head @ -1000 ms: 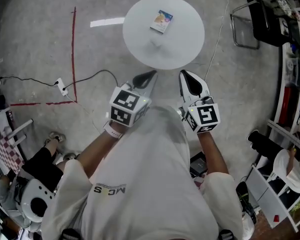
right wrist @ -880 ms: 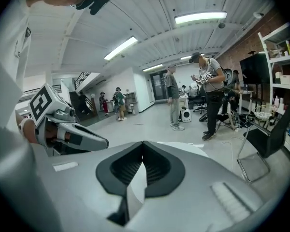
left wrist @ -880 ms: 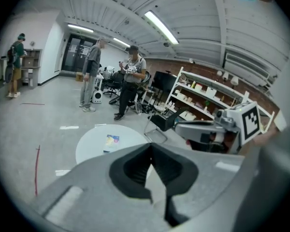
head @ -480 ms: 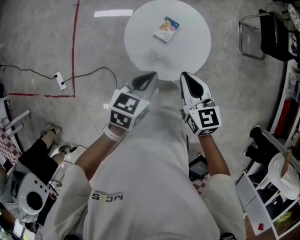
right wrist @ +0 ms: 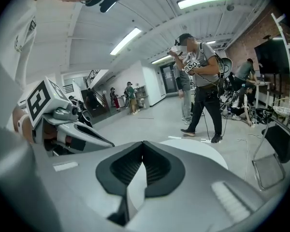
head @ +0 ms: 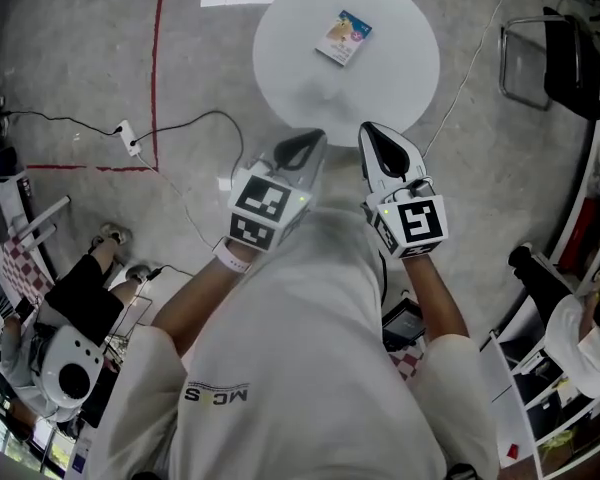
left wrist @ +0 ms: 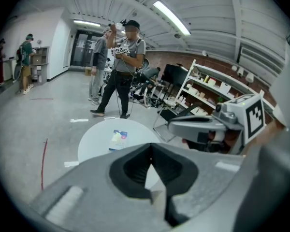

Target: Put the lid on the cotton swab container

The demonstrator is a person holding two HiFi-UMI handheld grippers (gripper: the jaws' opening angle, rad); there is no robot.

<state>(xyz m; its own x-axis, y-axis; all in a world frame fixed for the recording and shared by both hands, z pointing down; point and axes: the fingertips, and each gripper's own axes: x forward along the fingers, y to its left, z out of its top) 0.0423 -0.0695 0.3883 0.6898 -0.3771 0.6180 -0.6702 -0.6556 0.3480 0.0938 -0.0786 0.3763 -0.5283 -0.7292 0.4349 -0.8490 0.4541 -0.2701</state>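
Left gripper (head: 302, 148) and right gripper (head: 372, 140) hover short of the round white counter's (head: 400, 78) near edge, fingers clenched empty, evidently pre-reach, with the small blue-and-yellow printed pack (head: 344, 37) untouched.

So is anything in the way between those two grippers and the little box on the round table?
Nothing visible does. Only bare white table lies between the left gripper, the right gripper and the box. Both grippers are shut and empty.
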